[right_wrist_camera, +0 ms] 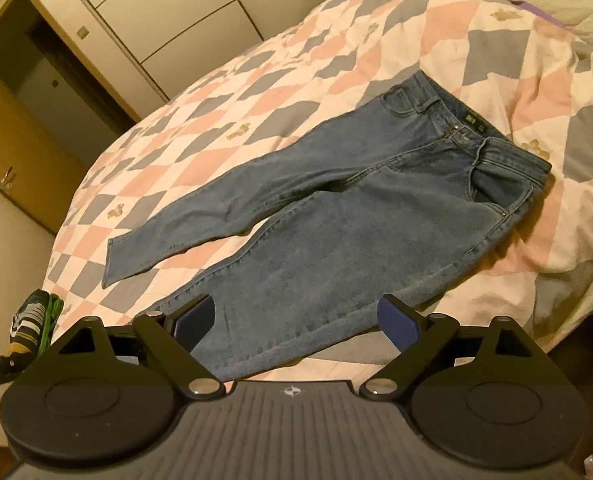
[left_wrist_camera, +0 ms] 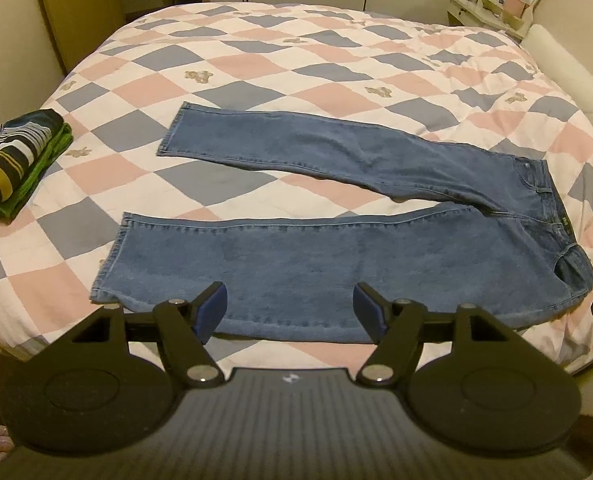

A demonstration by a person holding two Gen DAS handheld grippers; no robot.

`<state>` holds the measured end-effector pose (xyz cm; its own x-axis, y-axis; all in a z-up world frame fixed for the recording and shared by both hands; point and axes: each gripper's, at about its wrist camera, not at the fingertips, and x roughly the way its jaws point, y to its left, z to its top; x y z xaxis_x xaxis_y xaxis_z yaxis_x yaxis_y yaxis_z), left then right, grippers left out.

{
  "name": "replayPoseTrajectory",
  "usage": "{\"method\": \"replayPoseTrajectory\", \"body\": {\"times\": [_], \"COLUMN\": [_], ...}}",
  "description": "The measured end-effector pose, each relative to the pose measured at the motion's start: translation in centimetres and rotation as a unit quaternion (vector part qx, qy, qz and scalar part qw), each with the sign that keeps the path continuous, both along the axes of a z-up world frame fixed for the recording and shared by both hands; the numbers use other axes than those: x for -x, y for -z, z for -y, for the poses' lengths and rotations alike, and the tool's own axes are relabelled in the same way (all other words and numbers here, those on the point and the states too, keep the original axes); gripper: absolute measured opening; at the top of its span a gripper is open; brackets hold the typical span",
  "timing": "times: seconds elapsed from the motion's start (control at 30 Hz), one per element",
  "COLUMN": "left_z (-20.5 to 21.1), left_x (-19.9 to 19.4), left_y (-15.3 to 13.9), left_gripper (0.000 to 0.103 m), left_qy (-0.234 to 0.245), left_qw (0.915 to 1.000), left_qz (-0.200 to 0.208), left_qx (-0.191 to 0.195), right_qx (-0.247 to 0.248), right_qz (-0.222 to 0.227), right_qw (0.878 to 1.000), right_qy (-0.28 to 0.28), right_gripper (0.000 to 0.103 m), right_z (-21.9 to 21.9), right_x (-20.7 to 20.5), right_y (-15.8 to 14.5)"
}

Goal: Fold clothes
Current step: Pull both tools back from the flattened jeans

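Blue denim jeans lie flat, front up, on a bed w/ a quilt of pink, grey-blue & white diamond patches. In the left wrist view the waistband sits out at approx 3 o'clock and both legs run toward 9 o'clock, splayed in a narrow V: the far leg ends at a hem near 10 o'clock, the near leg's hem lies near 8 o'clock, quilt showing between them. The fly is undone and a dark label shows inside the waistband. The left gripper hovers over the near leg's lower edge at 6 o'clock, its blue-padded black jaws parted w/ nothing clamped; denim shows in the gap but the pads don't press on it. The right gripper hangs over the same leg in the right wrist view, jaws spread wider, also gripping nothing; there the waistband lies toward 2 o'clock and the far hem toward 9 o'clock. A folded stack of clothes, dark striped fabric over green, sits on the quilt at 9 o'clock in the left view, well apart from the jeans. Wardrobe doors stand beyond the bed at approx 11 o'clock in the right view.
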<state>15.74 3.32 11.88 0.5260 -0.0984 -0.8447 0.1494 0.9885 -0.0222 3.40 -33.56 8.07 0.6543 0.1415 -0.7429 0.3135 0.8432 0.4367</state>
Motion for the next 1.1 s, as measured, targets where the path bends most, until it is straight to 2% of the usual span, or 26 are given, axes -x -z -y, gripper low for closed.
{"method": "replayPoseTrajectory", "body": {"times": [0.3,0.47,0.73,1.1], "left_z": [7.6,10.6,13.3,14.4], "left_x": [-0.4,-0.1,0.9,2.8], "left_y": [0.9,1.3,1.4,2.1], "left_gripper": [0.067,0.068,0.070,0.070], "left_qy": [0.017,0.006,-0.036,-0.091], "left_qw": [0.9997,0.9997,0.9990,0.9947], "left_qz": [-0.016,-0.022,-0.027,-0.037], "left_qx": [0.001,0.002,-0.005,-0.028], "right_qx": [0.009,0.013,0.012,0.000], "right_qz": [-0.016,-0.025,-0.035,-0.052], "right_qw": [1.000,1.000,0.998,0.991], "right_qy": [0.008,-0.004,-0.051,-0.125], "right_gripper": [0.091,0.092,0.093,0.093], "right_z": [6.2,9.7,13.5,15.0], "right_x": [0.0,-0.9,-3.5,-6.7], "right_y": [-0.2,-0.1,0.3,2.4]}}
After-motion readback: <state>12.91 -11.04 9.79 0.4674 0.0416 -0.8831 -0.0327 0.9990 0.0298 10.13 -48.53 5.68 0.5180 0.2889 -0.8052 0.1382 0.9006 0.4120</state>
